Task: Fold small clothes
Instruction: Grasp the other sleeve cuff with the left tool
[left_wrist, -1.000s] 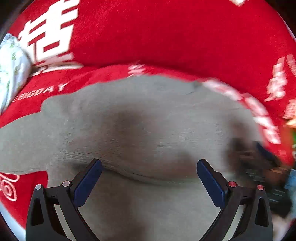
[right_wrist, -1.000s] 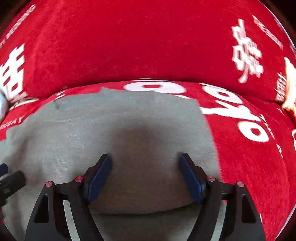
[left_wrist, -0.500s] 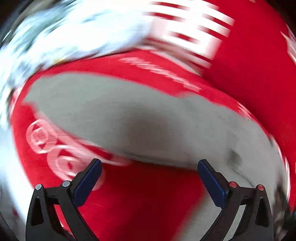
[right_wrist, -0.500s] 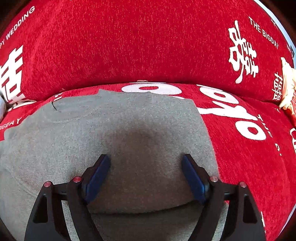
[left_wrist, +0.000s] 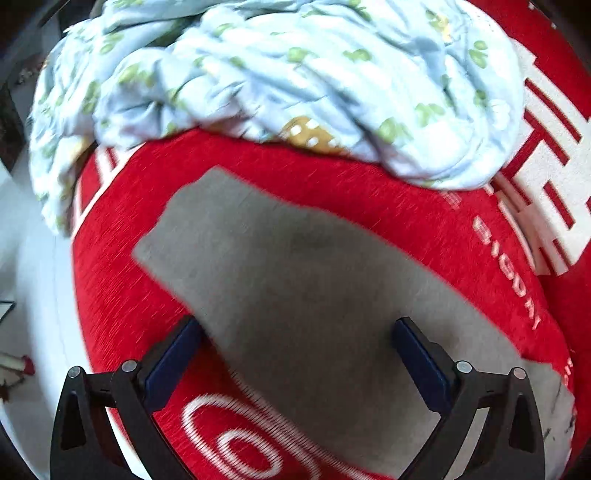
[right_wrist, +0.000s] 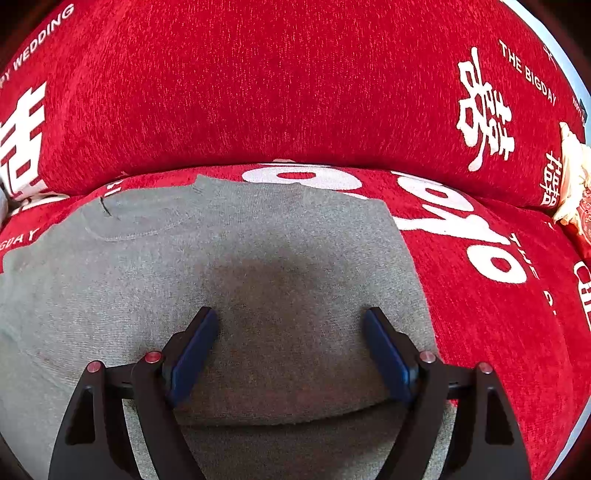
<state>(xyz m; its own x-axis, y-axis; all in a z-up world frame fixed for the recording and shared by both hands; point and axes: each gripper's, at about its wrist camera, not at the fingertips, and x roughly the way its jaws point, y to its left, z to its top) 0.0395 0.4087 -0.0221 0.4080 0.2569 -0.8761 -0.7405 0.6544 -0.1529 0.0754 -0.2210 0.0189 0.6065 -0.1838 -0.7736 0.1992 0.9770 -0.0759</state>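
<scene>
A grey knit top (right_wrist: 229, 280) lies flat on a red sofa seat (right_wrist: 498, 314). In the right wrist view its neckline points to the sofa back and a fold line runs across near the fingers. My right gripper (right_wrist: 291, 347) is open and empty just above the grey top's body. In the left wrist view a grey sleeve (left_wrist: 295, 280) stretches out to the upper left over the red seat. My left gripper (left_wrist: 295, 358) is open and empty above the sleeve, its left fingertip over the sleeve's edge.
A crumpled pale blue floral cloth (left_wrist: 280, 81) lies heaped on the seat beyond the sleeve. The red sofa back (right_wrist: 258, 92) with white lettering rises behind the top. The seat's left edge drops to a white floor (left_wrist: 33, 295).
My left gripper has swung left from the top's body to the outstretched sleeve, bringing the blue floral cloth into view. My right gripper has stayed in place, open.
</scene>
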